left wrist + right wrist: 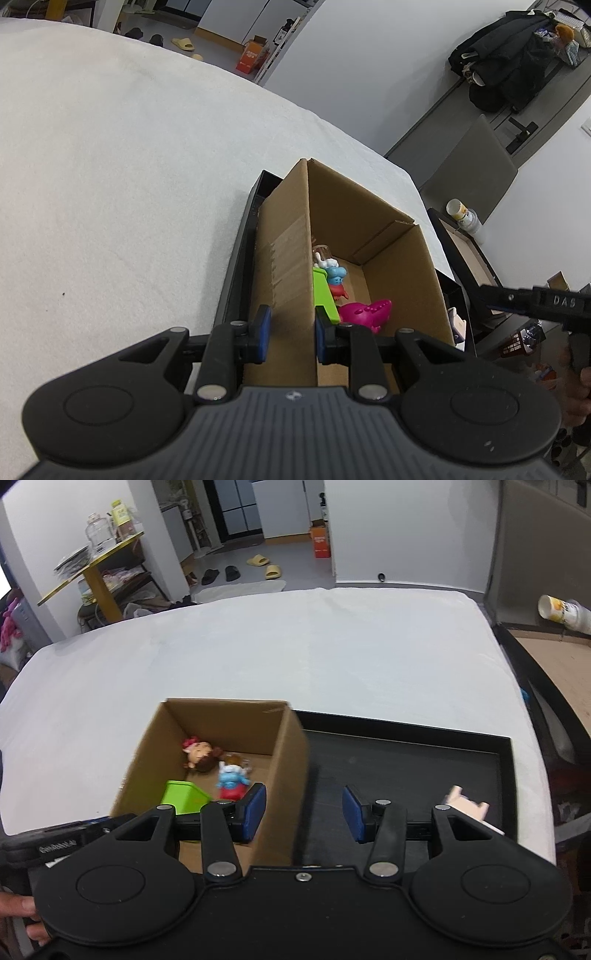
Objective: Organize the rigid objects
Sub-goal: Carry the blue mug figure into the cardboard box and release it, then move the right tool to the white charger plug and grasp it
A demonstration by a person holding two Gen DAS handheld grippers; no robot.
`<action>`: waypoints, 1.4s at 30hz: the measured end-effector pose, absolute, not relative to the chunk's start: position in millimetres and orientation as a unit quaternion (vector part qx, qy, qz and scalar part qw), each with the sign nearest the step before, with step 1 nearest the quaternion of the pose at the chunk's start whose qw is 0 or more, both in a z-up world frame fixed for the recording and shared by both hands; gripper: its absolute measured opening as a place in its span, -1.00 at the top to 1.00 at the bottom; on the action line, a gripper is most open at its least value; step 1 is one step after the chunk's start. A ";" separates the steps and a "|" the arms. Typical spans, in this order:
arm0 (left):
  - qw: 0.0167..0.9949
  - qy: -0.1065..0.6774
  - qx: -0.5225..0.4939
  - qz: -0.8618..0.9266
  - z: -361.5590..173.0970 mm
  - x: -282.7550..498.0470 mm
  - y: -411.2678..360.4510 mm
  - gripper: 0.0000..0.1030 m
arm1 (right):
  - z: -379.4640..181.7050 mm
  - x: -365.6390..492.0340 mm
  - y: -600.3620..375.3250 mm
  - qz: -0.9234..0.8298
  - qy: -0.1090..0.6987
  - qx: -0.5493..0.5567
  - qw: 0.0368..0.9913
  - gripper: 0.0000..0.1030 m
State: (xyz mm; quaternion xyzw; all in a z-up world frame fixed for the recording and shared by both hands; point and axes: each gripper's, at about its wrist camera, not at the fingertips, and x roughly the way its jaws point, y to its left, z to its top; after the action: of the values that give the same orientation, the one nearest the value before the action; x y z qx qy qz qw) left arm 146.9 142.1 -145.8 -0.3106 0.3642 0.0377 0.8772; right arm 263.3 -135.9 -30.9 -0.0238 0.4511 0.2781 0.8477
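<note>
Left gripper (pixel 291 334): jaws straddle the near-left wall of the cardboard box (pixel 291 236), one blue pad outside, one inside. Pads look close on the wall, probably pinching it, but contact isn't clear enough to call. Box sits in a black tray (pixel 236 280) on the white table cover (pixel 110 166). Ahead of the left jaws and just to their right, inside the box: green block (pixel 325 295), blue-and-red figure (pixel 337 282), magenta toy (pixel 365 312). A clear item further in, too hidden to name.

Right gripper (pixel 303 814): jaws spread wide, nothing between them. They straddle the box's right wall from above; left pad over the box interior, right pad over bare tray floor (pixel 406 764). Left of the right jaws, in the box: the green block, the blue-and-red figure, and a doll head (pixel 199 755) toward the far corner.

Key relation: one loose piece, a pale pink toy (pixel 467 806), lies on the tray to the right of the right jaws, just past the right finger, partly hidden behind the gripper body. Long axis hard to read; seems to run roughly left-right. Right hand is clearly nearer. Likely next move: shift right, pick it up, drop it into the box to the left.
</note>
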 end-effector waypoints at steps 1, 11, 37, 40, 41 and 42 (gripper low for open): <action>0.878 0.364 -0.309 0.038 -145.7 147.1 141.3 0.56 | -33.4 265.2 -140.3 0.274 0.453 -0.022 0.848 0.10; 0.880 0.362 -0.304 0.044 -144.0 146.3 136.5 0.56 | -60.4 279.5 -190.9 0.225 0.467 -0.020 0.855 -0.12; 0.881 0.368 -0.291 0.057 -144.8 153.3 133.9 0.56 | -139.0 316.0 -241.0 0.146 0.551 -0.003 0.821 -0.13; 0.882 0.368 -0.290 0.057 -145.1 153.1 133.8 0.55 | -144.2 319.5 -241.5 0.138 0.554 0.005 0.821 -0.04; 0.882 0.367 -0.290 0.057 -145.4 153.3 134.1 0.55 | -144.7 320.9 -240.6 0.138 0.554 0.009 0.821 -0.03; 0.882 0.367 -0.290 0.056 -145.7 153.3 134.3 0.55 | -145.8 322.5 -240.2 0.135 0.556 0.012 0.820 -0.03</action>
State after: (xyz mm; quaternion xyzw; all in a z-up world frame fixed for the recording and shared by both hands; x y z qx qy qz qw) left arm 153.3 134.3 -145.7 -0.2905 0.3674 0.0563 0.8817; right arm 322.5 -240.2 -145.8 0.0116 0.5563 0.1352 0.8198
